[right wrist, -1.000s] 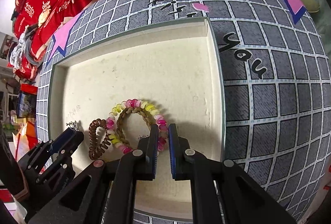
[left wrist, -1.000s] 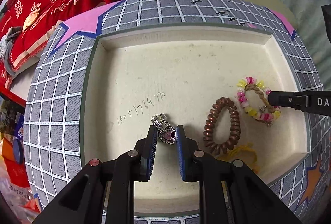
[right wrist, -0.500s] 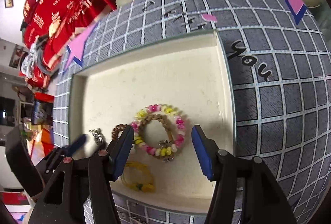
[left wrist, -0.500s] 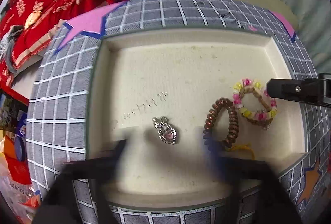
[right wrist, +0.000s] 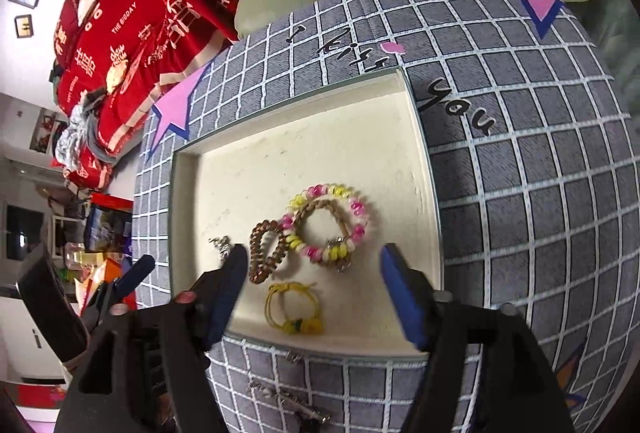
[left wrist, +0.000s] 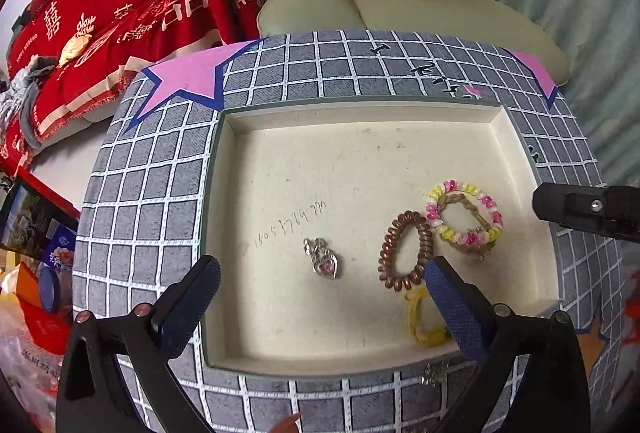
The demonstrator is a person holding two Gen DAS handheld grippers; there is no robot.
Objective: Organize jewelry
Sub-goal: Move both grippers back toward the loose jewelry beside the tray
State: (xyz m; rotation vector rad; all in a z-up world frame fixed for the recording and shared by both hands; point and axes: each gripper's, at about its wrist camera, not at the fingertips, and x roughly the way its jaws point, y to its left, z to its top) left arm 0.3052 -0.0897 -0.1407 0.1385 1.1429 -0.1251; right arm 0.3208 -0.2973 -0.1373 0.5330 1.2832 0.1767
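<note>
A: Left hand-held gripper (left wrist: 320,301) spread wide above the near edge of the cream tray (left wrist: 360,117), holding nothing. Right hand-held gripper (right wrist: 312,293) likewise spread, empty.

B: Heart pendant (left wrist: 325,261) lies flat on the tray floor, long axis running from bail at far-left to heart at near-right. Brown coil bracelet (left wrist: 405,249) to its right, elongated near-to-far, touching the pink-yellow bead bracelet (left wrist: 464,219). Yellow band (right wrist: 294,307) nearest the front wall.

A: Tray sits on a tabletop under a grey grid cloth (right wrist: 520,193) with pink stars. Red bedding (left wrist: 112,9) and pale sofa (left wrist: 400,13) behind.
</note>
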